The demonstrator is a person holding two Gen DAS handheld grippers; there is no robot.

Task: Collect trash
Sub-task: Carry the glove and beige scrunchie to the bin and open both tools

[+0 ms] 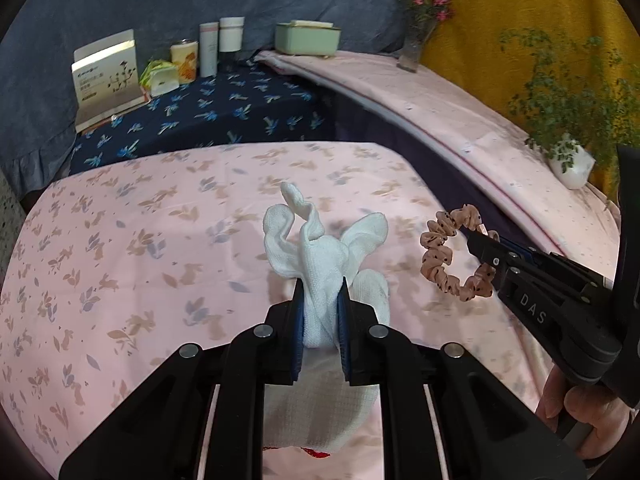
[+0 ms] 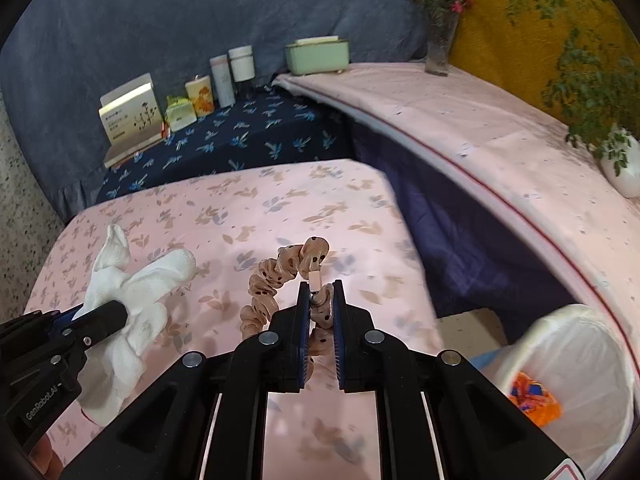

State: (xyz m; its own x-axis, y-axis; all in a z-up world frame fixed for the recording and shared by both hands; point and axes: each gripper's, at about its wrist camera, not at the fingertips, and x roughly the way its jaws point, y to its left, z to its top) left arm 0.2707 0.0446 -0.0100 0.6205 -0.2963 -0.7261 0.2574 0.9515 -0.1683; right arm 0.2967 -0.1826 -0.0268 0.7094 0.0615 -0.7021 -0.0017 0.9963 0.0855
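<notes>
My left gripper (image 1: 321, 294) is shut on a crumpled white cloth (image 1: 320, 248), which hangs above the pink floral bedspread (image 1: 120, 240). In the right wrist view the same cloth (image 2: 128, 280) shows at the left, pinched by the left gripper (image 2: 116, 312). My right gripper (image 2: 321, 294) is shut on a peach dotted scrunchie (image 2: 276, 276), lifted off the bedspread (image 2: 240, 208). The left wrist view shows that scrunchie (image 1: 436, 252) at the right, held by the right gripper (image 1: 478, 240). A white-lined trash bin (image 2: 576, 344) stands at the lower right, with an orange wrapper (image 2: 534, 398) inside.
A dark blue floral surface (image 1: 224, 108) at the back carries a box (image 1: 106, 76), bottles (image 1: 209, 48) and a cup. A pale pink ledge (image 1: 440, 108) bears a green tissue box (image 1: 308, 38), a flower vase (image 1: 416, 40) and a potted plant (image 1: 568, 120). A hand (image 1: 576, 412) grips the right tool.
</notes>
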